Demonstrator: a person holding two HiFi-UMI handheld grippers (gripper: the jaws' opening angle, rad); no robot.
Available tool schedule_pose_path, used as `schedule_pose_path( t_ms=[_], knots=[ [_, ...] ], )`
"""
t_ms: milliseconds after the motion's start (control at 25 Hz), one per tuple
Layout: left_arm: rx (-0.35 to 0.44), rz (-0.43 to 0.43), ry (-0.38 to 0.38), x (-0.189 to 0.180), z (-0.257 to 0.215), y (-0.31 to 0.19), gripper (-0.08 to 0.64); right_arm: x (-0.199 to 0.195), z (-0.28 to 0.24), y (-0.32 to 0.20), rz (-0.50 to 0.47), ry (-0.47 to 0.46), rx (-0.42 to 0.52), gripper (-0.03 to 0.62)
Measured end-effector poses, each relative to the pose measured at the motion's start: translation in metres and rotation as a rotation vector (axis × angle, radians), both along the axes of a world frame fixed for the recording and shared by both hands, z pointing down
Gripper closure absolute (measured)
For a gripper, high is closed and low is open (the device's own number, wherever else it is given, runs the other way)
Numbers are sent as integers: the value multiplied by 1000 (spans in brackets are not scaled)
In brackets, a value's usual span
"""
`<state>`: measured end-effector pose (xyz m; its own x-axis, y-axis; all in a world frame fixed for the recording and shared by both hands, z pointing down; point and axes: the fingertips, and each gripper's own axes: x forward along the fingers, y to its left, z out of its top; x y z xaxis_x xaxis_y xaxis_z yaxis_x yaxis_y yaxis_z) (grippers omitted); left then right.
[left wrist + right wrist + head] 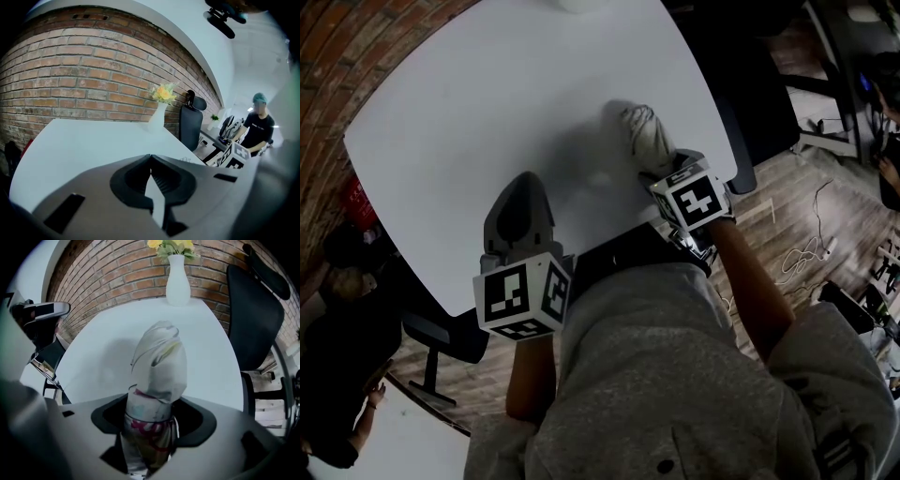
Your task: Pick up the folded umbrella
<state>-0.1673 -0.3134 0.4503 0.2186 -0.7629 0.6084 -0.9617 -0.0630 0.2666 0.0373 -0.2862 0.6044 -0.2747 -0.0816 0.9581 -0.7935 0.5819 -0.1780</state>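
The folded umbrella (647, 136), pale fabric with a pink and yellow print, lies on the white table (487, 112) near its right edge. My right gripper (660, 171) points steeply down over the umbrella's near end. In the right gripper view the umbrella (159, 366) runs between the jaws of the right gripper (152, 425), which stand wide with a thin gap showing beside the fabric. My left gripper (519, 187) hovers over bare table to the left; in its own view the left gripper (151, 161) has its tips together and holds nothing.
A white vase with yellow flowers (178, 282) stands at the table's far edge by the brick wall (93, 79). A black office chair (255, 310) sits beside the table, another (441, 337) at the near-left corner. A person (258, 124) stands far off. Cables (806, 248) lie on the floor.
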Motion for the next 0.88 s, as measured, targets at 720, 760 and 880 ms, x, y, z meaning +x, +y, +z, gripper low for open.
schedule_pose_path(
  t_ms=[720, 760, 880],
  knots=[
    [-8, -3, 29, 0, 1, 4, 545, 1, 6, 0, -85, 120, -5, 318],
    [-8, -4, 31, 0, 0, 4, 545, 2, 6, 0, -83, 121, -11, 321],
    [-1, -4, 33, -1, -3, 5, 545, 4, 4, 1, -61, 100, -27, 345]
  ],
)
